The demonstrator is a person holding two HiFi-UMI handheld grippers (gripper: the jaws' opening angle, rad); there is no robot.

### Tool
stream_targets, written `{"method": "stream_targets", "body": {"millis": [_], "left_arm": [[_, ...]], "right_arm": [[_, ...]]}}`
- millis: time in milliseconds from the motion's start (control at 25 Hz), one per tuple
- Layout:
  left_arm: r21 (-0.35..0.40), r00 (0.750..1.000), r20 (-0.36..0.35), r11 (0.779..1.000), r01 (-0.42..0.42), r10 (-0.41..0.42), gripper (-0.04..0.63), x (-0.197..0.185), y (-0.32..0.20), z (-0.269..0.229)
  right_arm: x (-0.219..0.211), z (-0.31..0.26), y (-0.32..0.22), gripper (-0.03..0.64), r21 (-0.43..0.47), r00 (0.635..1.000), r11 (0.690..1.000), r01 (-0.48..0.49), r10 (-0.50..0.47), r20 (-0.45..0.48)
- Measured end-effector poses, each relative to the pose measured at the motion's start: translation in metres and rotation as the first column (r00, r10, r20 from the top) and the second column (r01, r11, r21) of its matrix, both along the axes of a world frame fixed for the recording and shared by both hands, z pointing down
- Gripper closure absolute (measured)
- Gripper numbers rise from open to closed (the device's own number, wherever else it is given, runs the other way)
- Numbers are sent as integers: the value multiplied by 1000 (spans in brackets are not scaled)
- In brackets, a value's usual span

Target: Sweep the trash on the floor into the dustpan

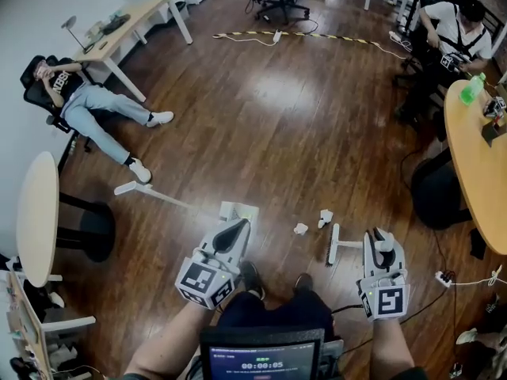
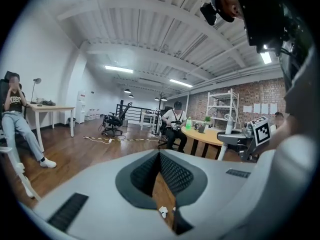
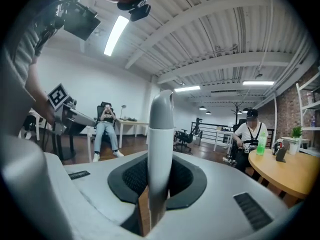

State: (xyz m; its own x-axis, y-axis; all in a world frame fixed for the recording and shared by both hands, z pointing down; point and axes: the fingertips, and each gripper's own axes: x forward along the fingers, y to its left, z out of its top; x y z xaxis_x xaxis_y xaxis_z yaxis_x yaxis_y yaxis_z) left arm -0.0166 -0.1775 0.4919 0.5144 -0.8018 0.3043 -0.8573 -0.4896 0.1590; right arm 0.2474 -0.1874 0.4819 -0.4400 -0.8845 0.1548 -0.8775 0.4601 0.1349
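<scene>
Two crumpled bits of white paper trash (image 1: 300, 229) (image 1: 325, 216) lie on the wood floor in front of my feet. A white dustpan (image 1: 238, 210) rests on the floor, its long handle (image 1: 150, 194) stretching away to the left. My left gripper (image 1: 238, 229) (image 2: 160, 156) hovers just above the pan, shut with nothing in it; a trash scrap (image 2: 162, 211) shows through the slit below its pads. My right gripper (image 1: 379, 237) (image 3: 159, 159) is shut on the grey-white broom handle (image 3: 161, 134). The broom head (image 1: 333, 244) sits on the floor right of the trash.
A person (image 1: 95, 101) reclines in a chair at the left, legs stretched over the floor. A round table (image 1: 36, 212) stands at the near left, a yellow table (image 1: 475, 157) at the right with a seated person (image 1: 451, 34) behind it. A power strip (image 1: 444, 277) lies at the right.
</scene>
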Motion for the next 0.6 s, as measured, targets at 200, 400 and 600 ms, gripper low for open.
{"method": "stream_targets", "body": {"millis": [200,400,600], "left_arm": [[-31,1000,1,999,-24,24,588,-32,-14,21],[-57,998,-19,997,-57,56,588,-55,-22,42],[-75,997,-17,994,-74,73,588,-80,-30,68]], "right_arm": [[-21,22,-18,537,1,999,999,-37,37,-4],[-50,33,-30,537,18,1000,1000,-23,23,1],[-91,50,-36,538,26,1000,1000,15,-14,-14]]}}
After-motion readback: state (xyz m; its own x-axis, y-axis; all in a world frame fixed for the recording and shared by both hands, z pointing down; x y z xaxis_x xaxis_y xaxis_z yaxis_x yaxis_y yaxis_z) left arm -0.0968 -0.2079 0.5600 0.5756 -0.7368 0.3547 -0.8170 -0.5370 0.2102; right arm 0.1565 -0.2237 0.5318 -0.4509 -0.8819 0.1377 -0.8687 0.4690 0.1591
